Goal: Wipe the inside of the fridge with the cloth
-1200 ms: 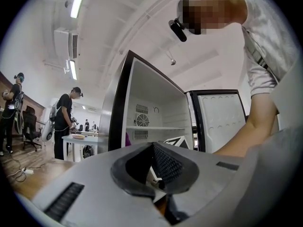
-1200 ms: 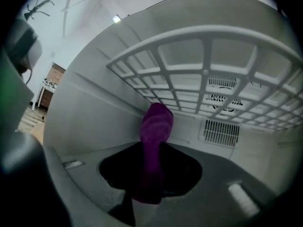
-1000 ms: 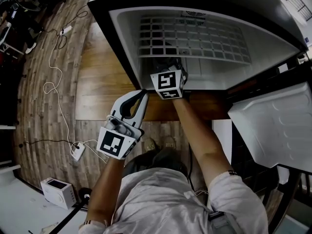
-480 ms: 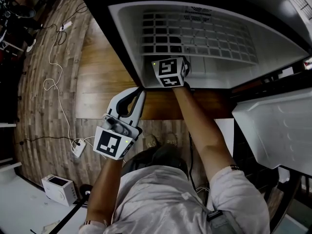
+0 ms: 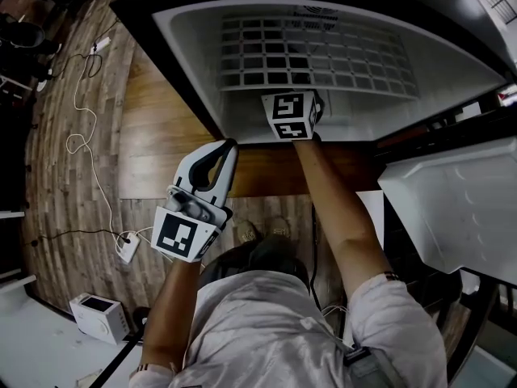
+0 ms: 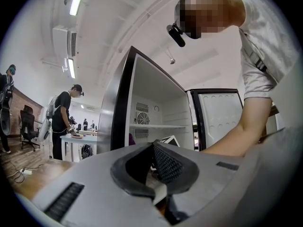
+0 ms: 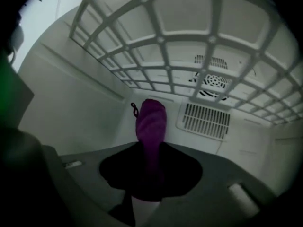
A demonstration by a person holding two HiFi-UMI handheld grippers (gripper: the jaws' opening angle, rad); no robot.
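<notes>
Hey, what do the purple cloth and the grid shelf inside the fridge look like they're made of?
Cloth: soft fabric, probably microfibre or terry; ribbed nap, loose thread loop at its edge.
Shelf: likely moulded white plastic, matte; thick flat bars with rounded joints.

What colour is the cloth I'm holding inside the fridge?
The cloth is purple, seen best in the right gripper view.

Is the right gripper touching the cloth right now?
Touching. The right gripper has its jaws shut on the purple cloth, seen plainly in its own view; the cloth's end pokes into the fridge.
</notes>
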